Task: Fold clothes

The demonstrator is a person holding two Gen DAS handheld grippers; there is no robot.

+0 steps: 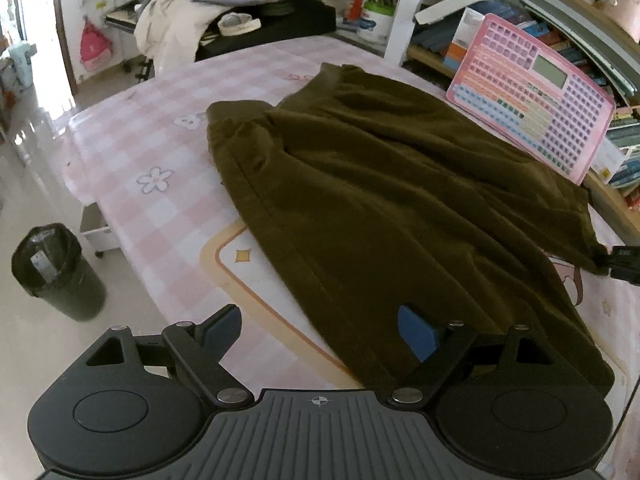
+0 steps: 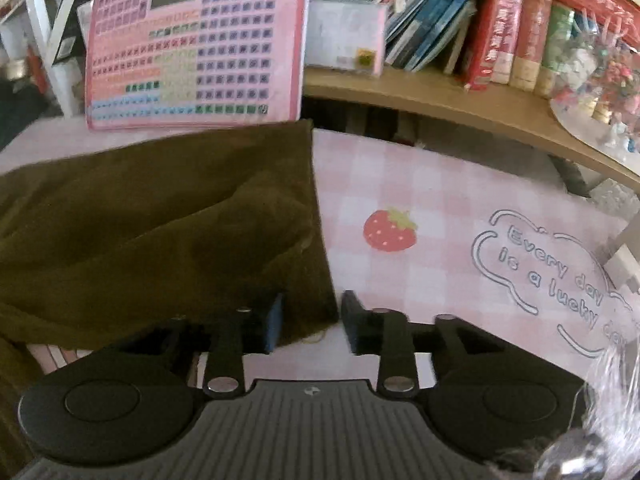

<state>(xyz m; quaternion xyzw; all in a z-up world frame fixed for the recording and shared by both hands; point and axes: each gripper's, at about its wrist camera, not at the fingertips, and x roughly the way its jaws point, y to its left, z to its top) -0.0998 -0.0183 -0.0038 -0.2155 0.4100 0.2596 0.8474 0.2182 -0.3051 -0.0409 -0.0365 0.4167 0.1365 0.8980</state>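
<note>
An olive-brown garment (image 1: 400, 200) lies spread on the pink checked table cover (image 1: 160, 152). My left gripper (image 1: 320, 336) hovers over the garment's near edge, jaws wide apart; the right blue pad is above the cloth, the left one above bare cover. In the right wrist view, a corner of the garment (image 2: 160, 220) lies between the fingers of my right gripper (image 2: 314, 320). The left finger is partly under the cloth and the right finger stands clear of its edge. This gripper (image 1: 622, 264) also shows at the garment's far right corner in the left wrist view.
A pink keyboard toy (image 1: 532, 96) leans against the bookshelf behind the garment, also in view as the pink keyboard toy (image 2: 196, 40). Books (image 2: 500, 32) fill the shelf. A dark waste bin (image 1: 56, 272) stands on the floor to the left. Piled clothes (image 1: 180, 20) sit at the table's far end.
</note>
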